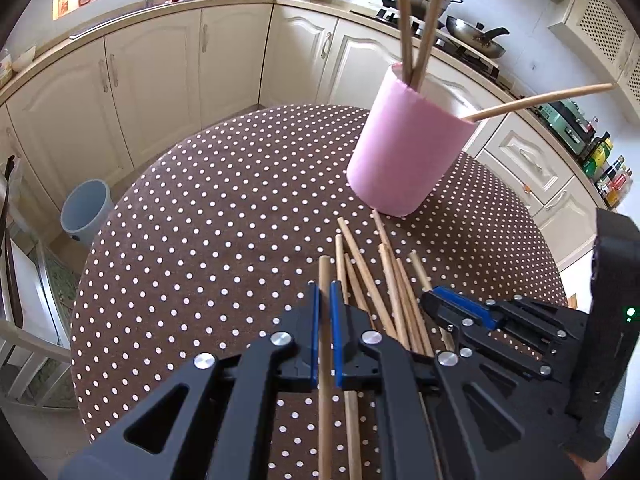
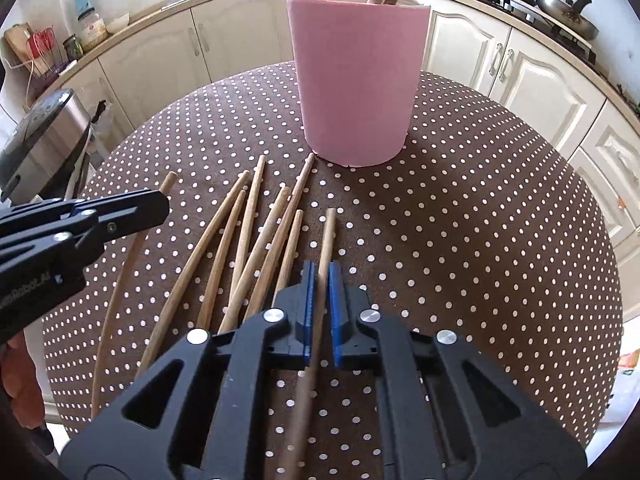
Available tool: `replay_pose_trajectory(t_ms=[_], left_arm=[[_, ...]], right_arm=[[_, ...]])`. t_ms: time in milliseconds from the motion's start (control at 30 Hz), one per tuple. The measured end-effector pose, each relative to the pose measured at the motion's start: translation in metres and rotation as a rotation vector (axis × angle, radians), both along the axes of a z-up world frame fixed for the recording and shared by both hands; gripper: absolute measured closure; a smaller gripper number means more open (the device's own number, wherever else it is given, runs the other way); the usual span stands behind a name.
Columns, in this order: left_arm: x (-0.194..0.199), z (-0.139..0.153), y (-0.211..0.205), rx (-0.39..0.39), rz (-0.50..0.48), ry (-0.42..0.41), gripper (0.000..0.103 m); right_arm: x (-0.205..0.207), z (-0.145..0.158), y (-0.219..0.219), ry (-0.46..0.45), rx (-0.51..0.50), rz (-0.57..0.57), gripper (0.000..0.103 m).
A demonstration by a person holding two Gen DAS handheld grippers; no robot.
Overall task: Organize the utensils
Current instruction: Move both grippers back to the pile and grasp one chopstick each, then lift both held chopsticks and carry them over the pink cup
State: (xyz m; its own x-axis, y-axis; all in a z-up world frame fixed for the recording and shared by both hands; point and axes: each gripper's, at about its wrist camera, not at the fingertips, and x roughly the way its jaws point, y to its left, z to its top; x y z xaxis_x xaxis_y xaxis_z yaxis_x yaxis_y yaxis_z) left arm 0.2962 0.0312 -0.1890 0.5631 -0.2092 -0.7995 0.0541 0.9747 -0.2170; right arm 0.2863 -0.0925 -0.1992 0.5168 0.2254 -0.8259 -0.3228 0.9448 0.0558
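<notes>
A pink cup [image 1: 404, 148] stands on the dotted table and holds three wooden chopsticks [image 1: 412, 32]; it also shows in the right wrist view [image 2: 356, 76]. Several loose chopsticks [image 2: 248, 248] lie in a pile in front of it. My left gripper [image 1: 325, 292] is shut on one chopstick [image 1: 325, 280] at the pile's left side. My right gripper [image 2: 320, 276] is shut on another chopstick [image 2: 329, 236] at the pile's right side. The right gripper also shows in the left wrist view [image 1: 460, 304], and the left gripper in the right wrist view [image 2: 120, 208].
The round table has a brown cloth with white dots [image 1: 200, 220]. Cream kitchen cabinets [image 1: 160, 80] curve behind it. A grey bin [image 1: 86, 210] stands on the floor to the left. A stove with pans [image 1: 476, 36] is at the back right.
</notes>
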Motion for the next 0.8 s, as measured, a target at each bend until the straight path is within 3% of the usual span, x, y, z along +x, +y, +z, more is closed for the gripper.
replay_pose_trajectory(t_ms=[233, 467, 800], left_arm=[[-0.016, 0.035, -0.009, 0.009, -0.033, -0.069, 0.097], [-0.041, 0.083, -0.021, 0.009, -0.069, -0.177, 0.097], [-0.077, 0.139, -0.031, -0.013, -0.087, -0.315, 0.097]], right_arm=[[-0.018, 0.028, -0.019, -0.062, 0.099, -0.004, 0.097], [-0.044, 0.088, -0.036, -0.203, 0.211, 0.002, 0.097], [-0.084, 0.15, -0.05, -0.378, 0.273, 0.011, 0.097]])
